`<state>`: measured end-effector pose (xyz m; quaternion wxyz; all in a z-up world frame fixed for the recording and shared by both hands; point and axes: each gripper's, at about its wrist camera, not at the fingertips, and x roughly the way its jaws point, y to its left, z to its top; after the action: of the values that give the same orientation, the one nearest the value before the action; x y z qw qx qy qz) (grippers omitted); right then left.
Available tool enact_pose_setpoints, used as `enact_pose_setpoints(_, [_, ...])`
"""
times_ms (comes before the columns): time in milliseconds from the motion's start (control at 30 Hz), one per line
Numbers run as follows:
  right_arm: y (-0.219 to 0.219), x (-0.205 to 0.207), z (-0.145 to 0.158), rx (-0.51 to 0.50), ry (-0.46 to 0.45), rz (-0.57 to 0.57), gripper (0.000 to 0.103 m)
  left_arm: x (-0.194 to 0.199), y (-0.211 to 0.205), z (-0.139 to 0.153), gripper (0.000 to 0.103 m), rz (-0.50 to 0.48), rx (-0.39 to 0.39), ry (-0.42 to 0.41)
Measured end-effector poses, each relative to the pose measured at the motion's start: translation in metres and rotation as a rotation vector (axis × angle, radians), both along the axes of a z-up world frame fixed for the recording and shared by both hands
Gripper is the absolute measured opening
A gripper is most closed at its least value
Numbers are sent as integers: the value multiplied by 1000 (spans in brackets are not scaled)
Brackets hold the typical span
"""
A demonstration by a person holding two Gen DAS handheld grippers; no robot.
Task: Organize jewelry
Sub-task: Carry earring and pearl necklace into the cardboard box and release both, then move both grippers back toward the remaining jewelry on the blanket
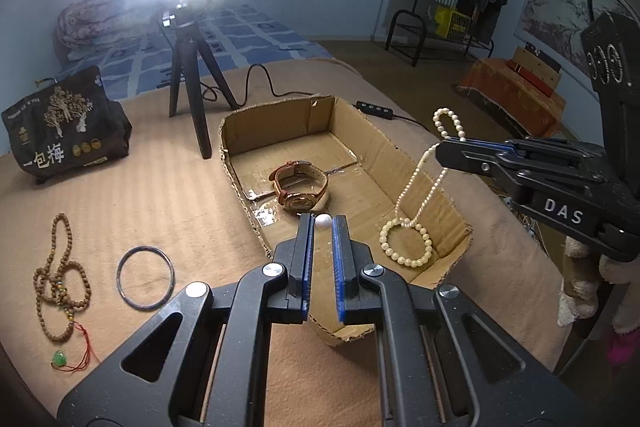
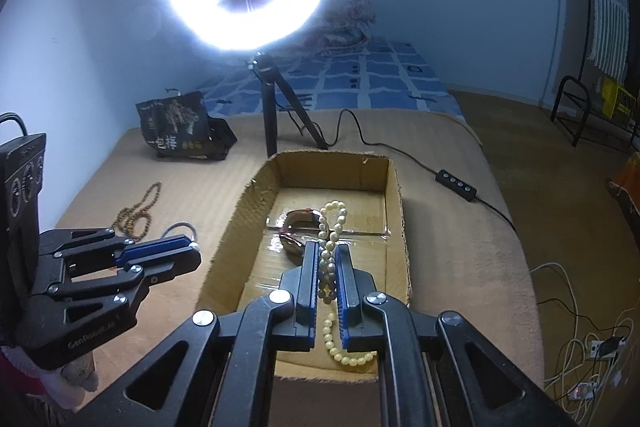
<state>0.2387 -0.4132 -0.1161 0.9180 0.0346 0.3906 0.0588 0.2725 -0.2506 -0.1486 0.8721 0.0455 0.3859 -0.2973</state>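
An open cardboard box (image 1: 384, 143) (image 2: 394, 195) lies on the tan blanket with a brown-strapped watch (image 1: 300, 185) (image 2: 298, 227) inside. My right gripper (image 2: 328, 247) (image 1: 440, 147) is shut on a cream pearl necklace (image 1: 408, 239) (image 2: 330, 259) and holds it over the box's right side; its lower loop hangs down into the box. My left gripper (image 1: 323, 221) (image 2: 194, 247) is over the box's near left edge, shut on a small white pearl (image 1: 323, 221). A wooden bead necklace with a green pendant (image 1: 60, 279) (image 2: 136, 211) and a metal bangle (image 1: 146, 277) lie on the blanket to the left.
A ring light on a black tripod (image 1: 192, 75) (image 2: 276, 99) stands behind the box, its cable and switch (image 1: 374, 109) (image 2: 456, 185) running right. A dark printed bag (image 1: 60, 127) (image 2: 180, 127) sits at the back left. The bed's edge drops off at right.
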Motion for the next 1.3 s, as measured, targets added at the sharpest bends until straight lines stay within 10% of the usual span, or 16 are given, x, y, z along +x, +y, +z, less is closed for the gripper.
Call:
enact_pose_setpoints(633, [-7,26,-42,30,84,-28,7,8,-8,-18,7,-6,22,29])
enact_pose_setpoints(833, [-6,22,-37,14,69,-41,30,5,-9,-17,10,-6,36,28])
enact_pose_setpoints(1000, [-7,17,-30,-14,42,-73,69,0,-8,-14,45,-5,45,11])
enact_pose_setpoints(1300, [-8,10,-15,-23,10,-121,93,-10,-4,-3,71,5,57,-23])
